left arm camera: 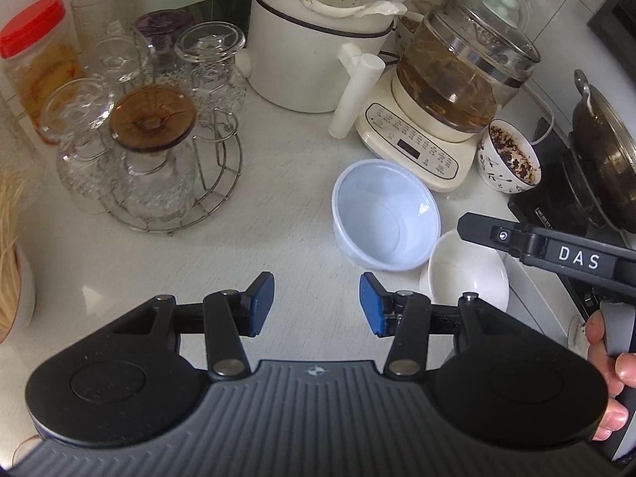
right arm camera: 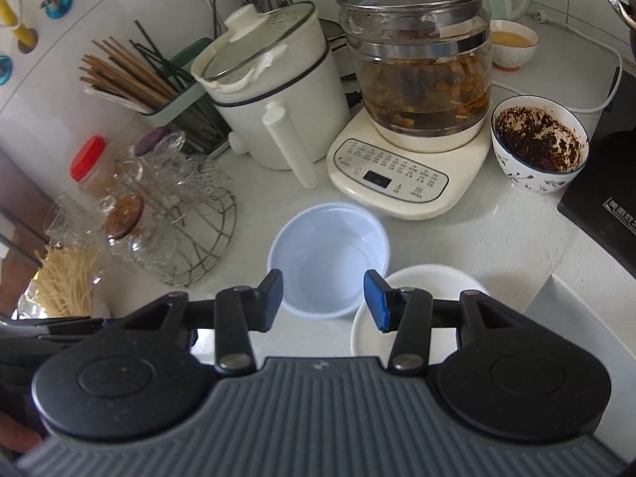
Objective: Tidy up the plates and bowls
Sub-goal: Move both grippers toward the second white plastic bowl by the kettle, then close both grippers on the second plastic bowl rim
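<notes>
A pale blue plastic bowl (left arm camera: 387, 214) (right arm camera: 330, 254) stands empty on the white counter. A white dish (left arm camera: 463, 270) (right arm camera: 421, 290) sits just to its right, touching or nearly touching it. My left gripper (left arm camera: 316, 304) is open and empty, hovering above bare counter to the left of both. My right gripper (right arm camera: 322, 300) is open and empty, just above the near rim of the blue bowl; one of its fingers (left arm camera: 483, 232) reaches over the white dish in the left wrist view. A patterned bowl (left arm camera: 508, 157) (right arm camera: 538, 145) with dark residue stands by the kettle base.
A glass kettle on a cream base (right arm camera: 397, 175), a white electric pot (right arm camera: 274, 91), a wire rack of upturned glasses (left arm camera: 159, 151), a chopstick holder (right arm camera: 159, 91), a red-lidded jar (left arm camera: 35, 59), a dark pot on a black cooker (left arm camera: 600, 159), dry noodles (right arm camera: 67, 278).
</notes>
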Motion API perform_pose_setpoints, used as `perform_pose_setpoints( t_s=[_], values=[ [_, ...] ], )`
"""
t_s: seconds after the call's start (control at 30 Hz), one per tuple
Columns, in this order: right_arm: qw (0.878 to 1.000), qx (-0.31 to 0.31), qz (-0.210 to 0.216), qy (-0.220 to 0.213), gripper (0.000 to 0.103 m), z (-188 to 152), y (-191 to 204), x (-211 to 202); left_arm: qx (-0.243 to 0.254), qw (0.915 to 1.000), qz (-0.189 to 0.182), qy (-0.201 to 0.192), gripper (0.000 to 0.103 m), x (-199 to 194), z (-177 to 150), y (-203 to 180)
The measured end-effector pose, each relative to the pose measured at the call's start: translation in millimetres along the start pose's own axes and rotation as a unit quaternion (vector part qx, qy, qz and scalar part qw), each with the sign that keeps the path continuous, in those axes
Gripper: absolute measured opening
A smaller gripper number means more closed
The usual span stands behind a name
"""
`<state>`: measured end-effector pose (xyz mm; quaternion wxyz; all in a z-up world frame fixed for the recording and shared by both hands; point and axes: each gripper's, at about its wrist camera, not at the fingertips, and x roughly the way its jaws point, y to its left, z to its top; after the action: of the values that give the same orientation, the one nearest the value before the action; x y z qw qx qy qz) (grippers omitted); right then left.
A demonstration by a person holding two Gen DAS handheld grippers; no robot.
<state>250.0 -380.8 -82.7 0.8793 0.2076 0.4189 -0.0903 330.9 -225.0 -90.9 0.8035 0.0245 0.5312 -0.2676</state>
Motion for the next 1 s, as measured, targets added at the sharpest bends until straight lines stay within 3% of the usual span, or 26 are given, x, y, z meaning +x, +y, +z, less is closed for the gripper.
perform_pose_setpoints(
  t_s=[0.47, 0.93, 1.0],
  values=[
    [0.999, 0.030, -0.010, 0.031, 0.048, 31.7, -25.2, 49.5, 0.010, 0.9990, 0.009, 0.042, 0.053, 49.5, 42.5, -5.4],
    [0.997, 0.019, 0.003, 0.070, 0.048, 40.9, -40.3, 87.5, -0.011, 0.9969, 0.001, 0.078, 0.053, 92.0, 57.3, -14.2],
    [0.997, 0.013, 0.006, 0.076, 0.042, 42.5, -41.6, 93.5, -0.009, 0.9968, 0.004, 0.079, 0.053, 98.4, 59.8, -14.1]
  ],
)
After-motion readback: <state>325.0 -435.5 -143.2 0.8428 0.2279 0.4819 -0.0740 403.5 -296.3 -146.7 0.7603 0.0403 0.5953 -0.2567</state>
